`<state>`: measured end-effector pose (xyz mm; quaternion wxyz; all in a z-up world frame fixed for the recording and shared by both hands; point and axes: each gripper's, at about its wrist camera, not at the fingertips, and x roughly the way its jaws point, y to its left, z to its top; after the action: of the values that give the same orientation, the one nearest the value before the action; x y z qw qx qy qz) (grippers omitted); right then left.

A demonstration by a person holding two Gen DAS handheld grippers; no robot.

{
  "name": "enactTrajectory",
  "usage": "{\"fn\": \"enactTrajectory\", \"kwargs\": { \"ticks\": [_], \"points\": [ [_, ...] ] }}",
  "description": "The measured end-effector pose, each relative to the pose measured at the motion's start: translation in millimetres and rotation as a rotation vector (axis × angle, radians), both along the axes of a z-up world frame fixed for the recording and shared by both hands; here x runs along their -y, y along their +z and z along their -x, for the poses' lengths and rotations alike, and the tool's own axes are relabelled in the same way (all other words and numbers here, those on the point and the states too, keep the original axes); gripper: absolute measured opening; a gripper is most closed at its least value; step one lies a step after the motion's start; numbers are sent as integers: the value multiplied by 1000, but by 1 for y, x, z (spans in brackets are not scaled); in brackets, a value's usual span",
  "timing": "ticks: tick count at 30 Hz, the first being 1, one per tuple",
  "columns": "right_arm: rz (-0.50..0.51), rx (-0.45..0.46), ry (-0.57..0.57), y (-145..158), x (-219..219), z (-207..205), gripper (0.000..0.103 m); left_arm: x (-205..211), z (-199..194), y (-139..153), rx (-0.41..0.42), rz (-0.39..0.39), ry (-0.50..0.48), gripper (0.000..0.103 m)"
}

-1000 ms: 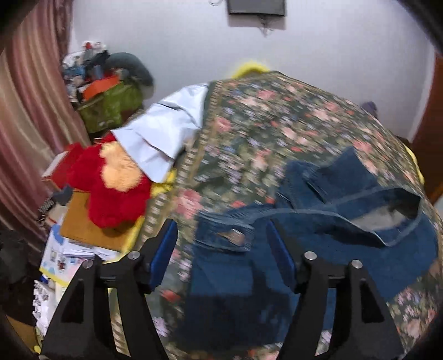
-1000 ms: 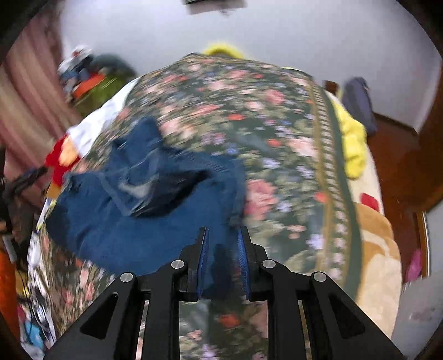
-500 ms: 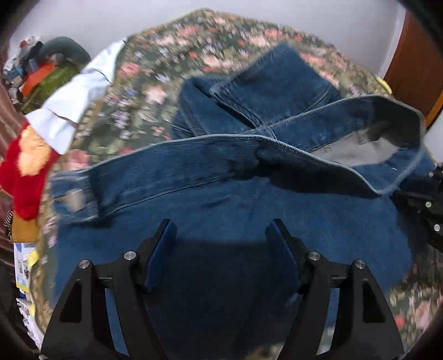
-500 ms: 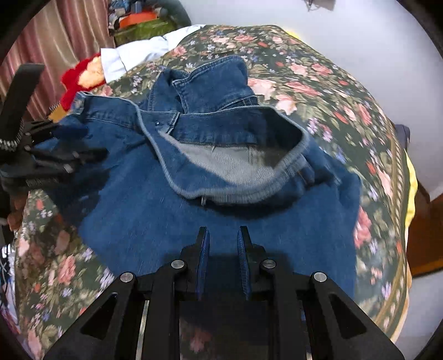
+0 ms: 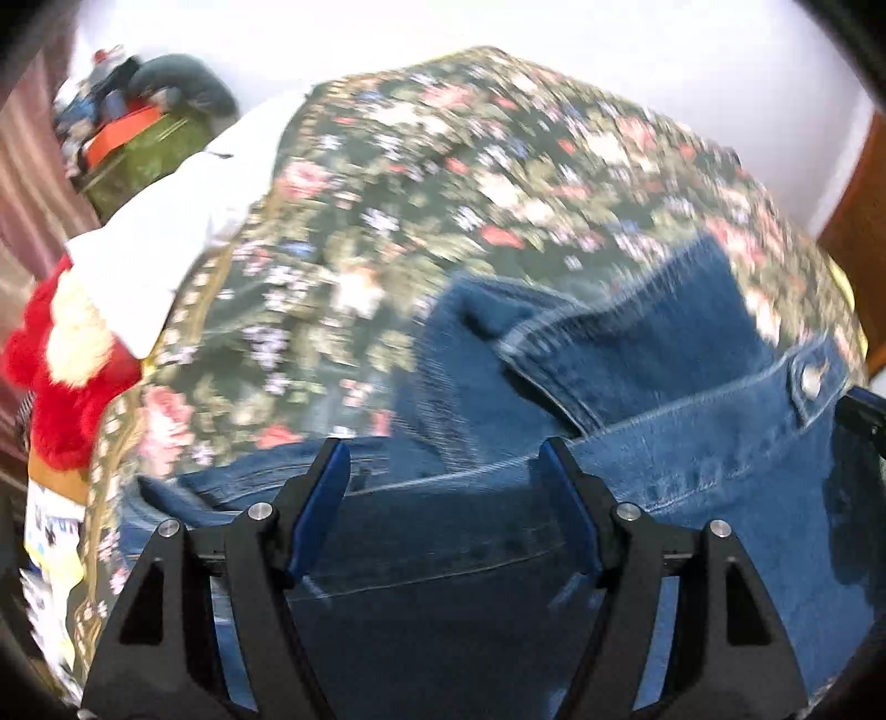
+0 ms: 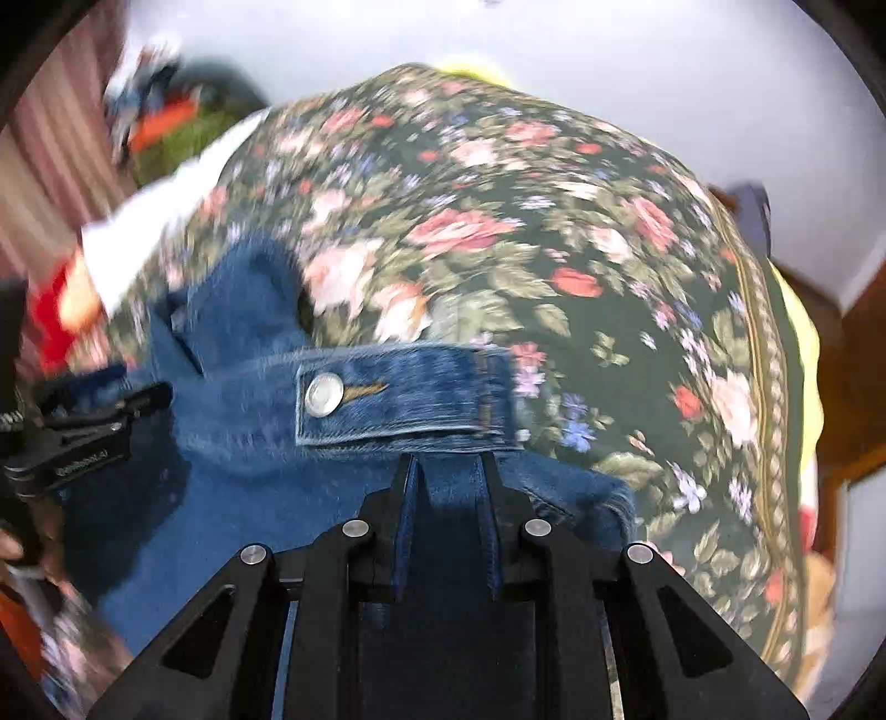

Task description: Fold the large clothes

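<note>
- A red plush toy [image 5: 61, 387] is lying at the left edge of the bed, beside a white cloth [image 5: 166, 249].
- The left hand-held gripper [image 5: 443, 487] is hovering with its blue pads wide apart above the blue denim jeans [image 5: 637, 498], not pressing them.
- The jeans are lying on the dark floral bedspread [image 6: 498, 221], waistband with a metal button [image 6: 324, 394] facing up.
- The right hand-held gripper [image 6: 446, 487] is clamping closed on the jeans' near edge.

White wall [image 5: 554, 50], floral bedspread [image 5: 443, 183], maroon curtain [image 5: 27, 183].
</note>
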<state>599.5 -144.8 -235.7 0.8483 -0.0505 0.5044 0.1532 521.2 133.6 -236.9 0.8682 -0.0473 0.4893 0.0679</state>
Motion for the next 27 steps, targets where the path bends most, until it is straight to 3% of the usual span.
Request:
{"fn": "enactTrajectory", "kwargs": {
  "ticks": [2,4,8,12,17,20,25,27],
  "points": [
    [71,62,-92,11,13,3,17,-19,14,18,35,50,20,70],
    [73,76,-102,20,22,7,17,-35,30,37,69,74,23,71],
    [10,37,-15,39,25,29,17,-65,67,71,117,14,33,72],
    [20,50,95,47,-1,60,17,-85,102,80,126,-7,32,83],
    [-1,15,244,38,-56,96,17,-93,134,56,59,35,13,84],
    [11,-37,319,17,-95,112,17,-85,142,31,9,43,-24,84],
    [125,-127,392,-34,-133,126,17,-81,137,-16,-105,-29,-39,84],
    [141,-110,410,-43,-133,129,17,-96,138,-26,-123,80,-23,85]
  ]
}}
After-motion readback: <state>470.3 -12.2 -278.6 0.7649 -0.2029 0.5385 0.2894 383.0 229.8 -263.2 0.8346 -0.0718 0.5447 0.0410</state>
